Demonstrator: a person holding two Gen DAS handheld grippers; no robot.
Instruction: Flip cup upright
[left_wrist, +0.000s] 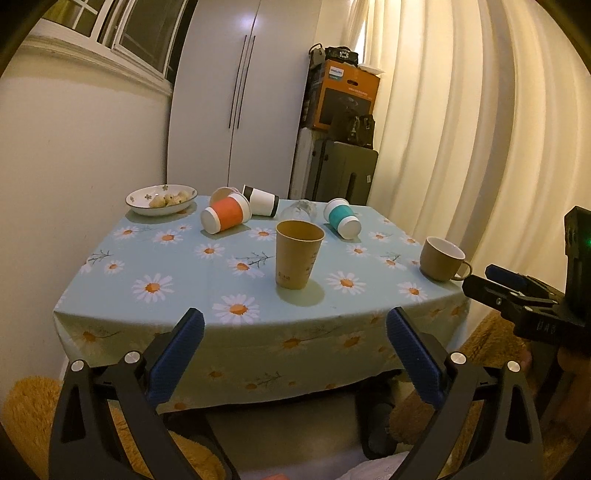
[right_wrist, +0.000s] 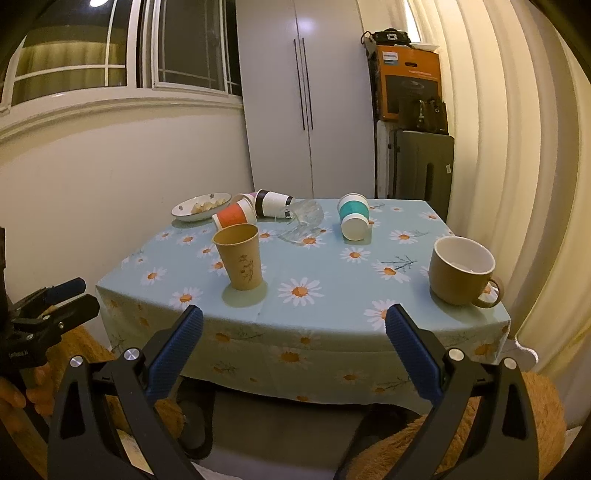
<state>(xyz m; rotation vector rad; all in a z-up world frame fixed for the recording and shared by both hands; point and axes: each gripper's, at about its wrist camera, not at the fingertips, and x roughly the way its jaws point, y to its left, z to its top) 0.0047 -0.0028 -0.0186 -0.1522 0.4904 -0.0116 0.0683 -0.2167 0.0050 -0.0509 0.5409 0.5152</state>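
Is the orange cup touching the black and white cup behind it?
Cannot tell. In both wrist views the orange cup overlaps the black and white cup, so neither contact nor gap shows plainly.

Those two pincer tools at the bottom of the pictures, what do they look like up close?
Each is a black plastic frame ending in two long fingers with ribbed blue pads. Round silver screw heads sit at the joints. The left gripper and the right gripper look alike. Seen from the side, the right one's body carries a small green light and faint pale lettering, too small to read. No cables or sleeves show.
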